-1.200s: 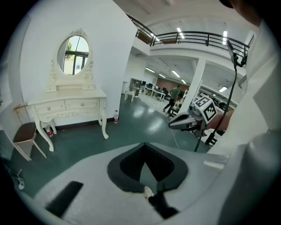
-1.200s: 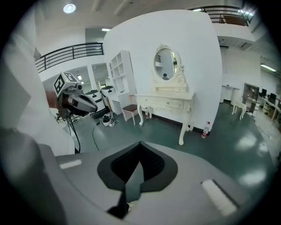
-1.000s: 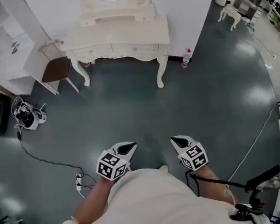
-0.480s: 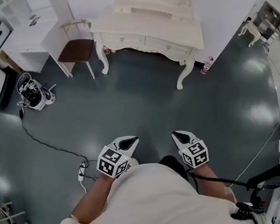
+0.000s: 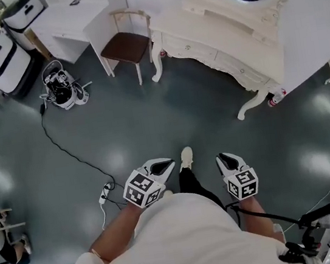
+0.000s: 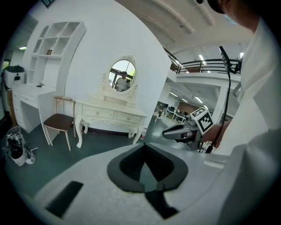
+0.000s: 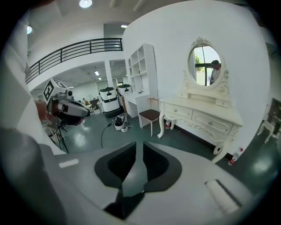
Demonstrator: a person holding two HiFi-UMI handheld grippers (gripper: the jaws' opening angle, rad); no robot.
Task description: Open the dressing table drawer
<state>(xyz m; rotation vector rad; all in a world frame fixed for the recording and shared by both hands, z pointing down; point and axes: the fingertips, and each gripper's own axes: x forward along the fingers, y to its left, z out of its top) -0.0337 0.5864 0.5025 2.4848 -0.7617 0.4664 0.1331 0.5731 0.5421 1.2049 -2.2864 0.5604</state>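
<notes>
The white dressing table (image 5: 198, 28) with its oval mirror stands against the wall at the upper right of the head view. Two drawers with small knobs, one (image 5: 192, 47) left of the other (image 5: 238, 65), are both closed. Both grippers hang in front of my body, far from the table. My left gripper (image 5: 163, 167) has its tips together and holds nothing. The jaws of my right gripper (image 5: 226, 161) are opening, with a narrow gap and nothing between them. The left gripper view shows the table (image 6: 112, 115) ahead, and in the right gripper view it (image 7: 197, 107) is to the right.
A wooden chair (image 5: 127, 45) stands left of the table, beside a white desk (image 5: 65, 20). A floor device (image 5: 61, 91) trails a cable to a power strip (image 5: 105, 194). A bottle (image 5: 275, 97) sits by the table's right leg. Cases (image 5: 3, 57) stand at the far left.
The table has slid from top centre to the upper right of the head view and looks nearer. Both grippers have kept their place before my body. A foot now shows between them.
</notes>
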